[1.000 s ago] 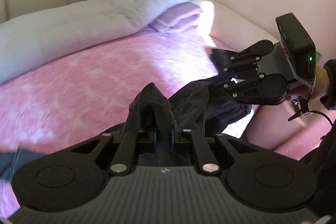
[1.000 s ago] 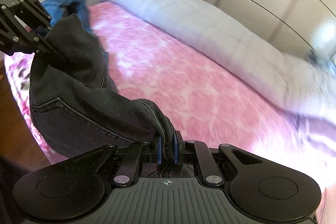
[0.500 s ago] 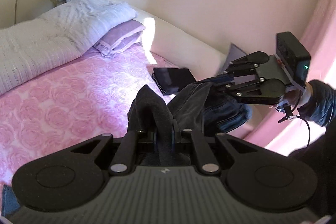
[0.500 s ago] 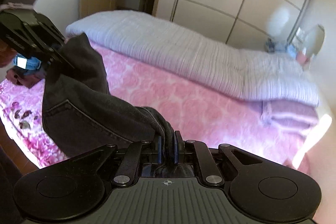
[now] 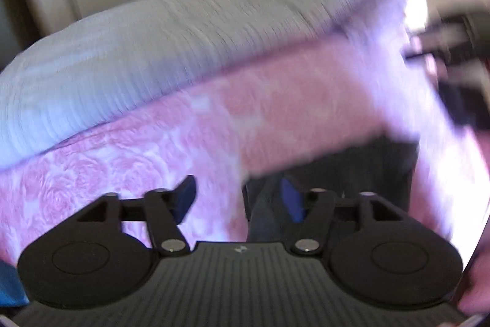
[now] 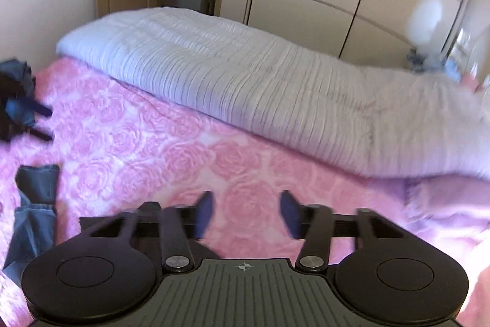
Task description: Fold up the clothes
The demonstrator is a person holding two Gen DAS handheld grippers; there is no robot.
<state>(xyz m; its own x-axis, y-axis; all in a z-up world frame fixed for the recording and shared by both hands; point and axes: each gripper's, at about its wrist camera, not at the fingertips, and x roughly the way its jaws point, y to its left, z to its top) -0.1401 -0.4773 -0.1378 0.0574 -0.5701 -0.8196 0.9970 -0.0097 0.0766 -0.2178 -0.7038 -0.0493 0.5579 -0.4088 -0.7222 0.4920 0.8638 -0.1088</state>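
1. The left gripper [image 5: 237, 198] is seen with jaws spread, nothing held.
2. The right gripper [image 6: 246, 212] is likewise spread and empty.
3. The dark jeans [image 5: 337, 170] are found lying on the pink bedspread [image 6: 183, 161], just beyond the left gripper; the view is blurred.

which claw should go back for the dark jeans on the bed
Left. The dark jeans lie right under the open left claw, touching its right finger. The open right claw has only pink bedspread between its fingers.

No readable text, labels, brands or numbers in either view; left wrist view motion-blurred.
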